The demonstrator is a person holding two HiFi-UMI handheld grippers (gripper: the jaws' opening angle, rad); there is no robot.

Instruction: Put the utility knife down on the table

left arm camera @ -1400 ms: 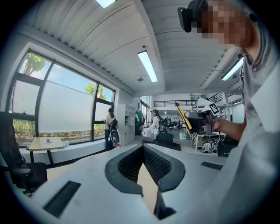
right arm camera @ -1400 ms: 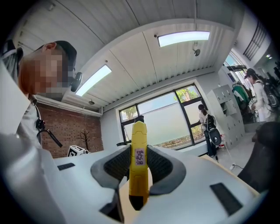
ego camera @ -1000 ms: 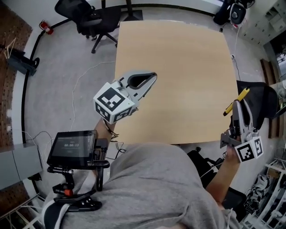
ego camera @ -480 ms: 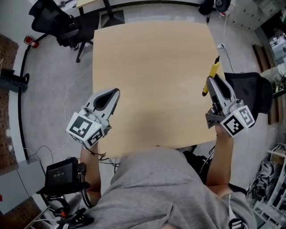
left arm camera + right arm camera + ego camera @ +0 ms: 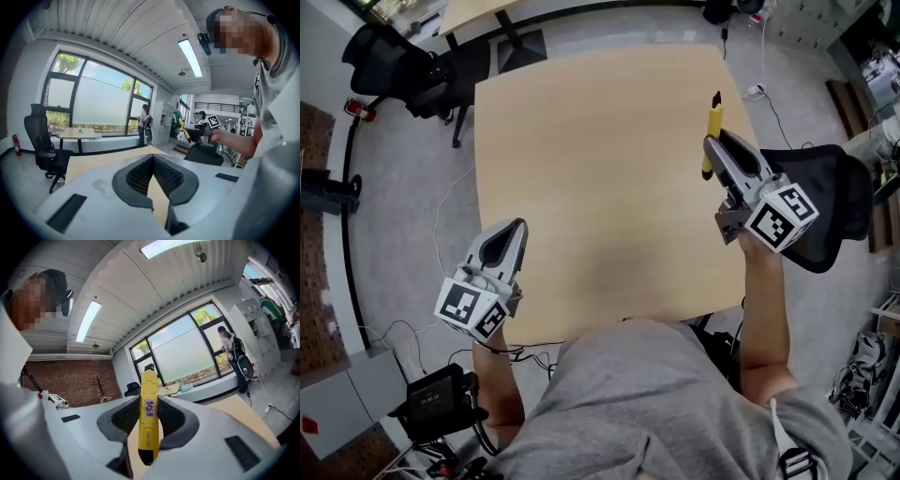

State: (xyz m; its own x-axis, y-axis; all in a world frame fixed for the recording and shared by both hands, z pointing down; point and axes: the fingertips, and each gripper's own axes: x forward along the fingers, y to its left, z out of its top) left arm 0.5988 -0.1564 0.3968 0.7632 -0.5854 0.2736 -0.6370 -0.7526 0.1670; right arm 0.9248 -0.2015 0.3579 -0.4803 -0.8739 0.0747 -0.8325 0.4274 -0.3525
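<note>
"Where is the knife now?"

"The right tool point(image 5: 719, 150) is pinching the yellow utility knife point(image 5: 148, 418), holding it up near the right edge of the counter point(image 5: 600, 169). The left tool point(image 5: 511, 230) is hovering pressed together, empty."

"Next?"

"Lowering it onto the wood, I'd guess, then letting go."

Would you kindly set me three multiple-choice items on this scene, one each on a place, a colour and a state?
1. Where is the utility knife? A in a drawer; B in the right gripper; C in a pocket.
2. Its body's colour? A red; B yellow; C blue.
3. The left gripper state? A shut, empty; B wide open; C shut on a pen.
Answers: 1 B, the right gripper view shows the jaws clamping it; 2 B, yellow in both views; 3 A, its jaws meet with nothing between.
</note>
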